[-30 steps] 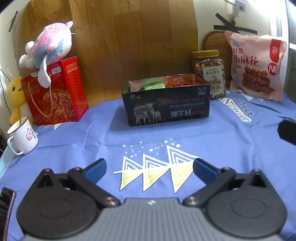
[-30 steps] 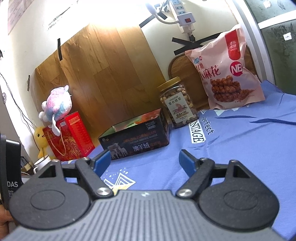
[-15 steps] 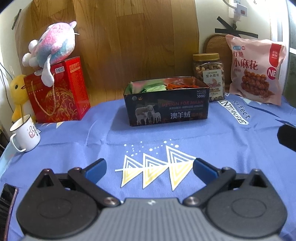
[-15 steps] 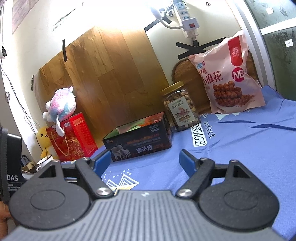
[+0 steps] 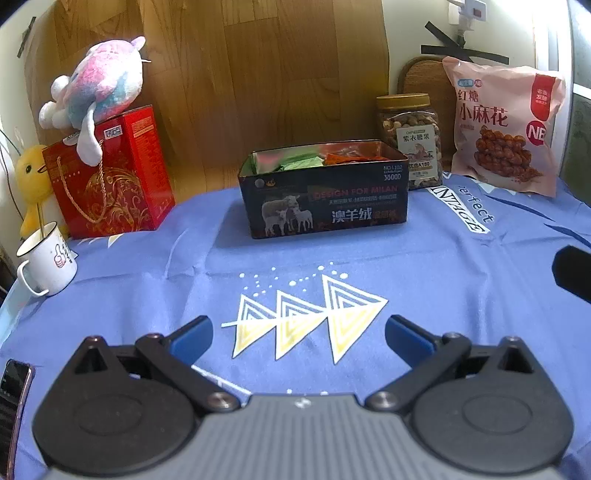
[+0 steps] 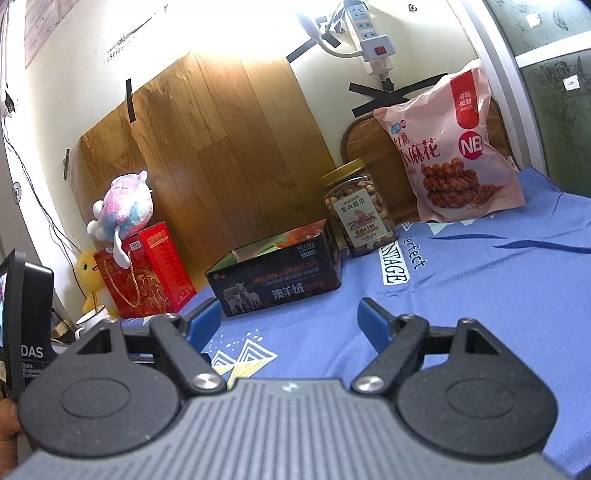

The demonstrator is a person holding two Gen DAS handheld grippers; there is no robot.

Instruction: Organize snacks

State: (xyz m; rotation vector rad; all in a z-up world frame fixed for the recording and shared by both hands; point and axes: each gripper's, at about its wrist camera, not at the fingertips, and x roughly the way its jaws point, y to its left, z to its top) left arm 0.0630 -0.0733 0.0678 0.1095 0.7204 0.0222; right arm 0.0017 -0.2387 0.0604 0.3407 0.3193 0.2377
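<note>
The blue cloth is being kept bare in front; the open tin is being shown mid-table holding packets, jar and pink bag behind it; left gripper and right gripper are being held agape, empty, and are best being advanced level toward the jar

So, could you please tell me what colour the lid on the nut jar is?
Gold, on the nut jar; clearest in the right wrist view.

Warm indoor light, blown-out glare on wall, fisheye-curved edges
</note>
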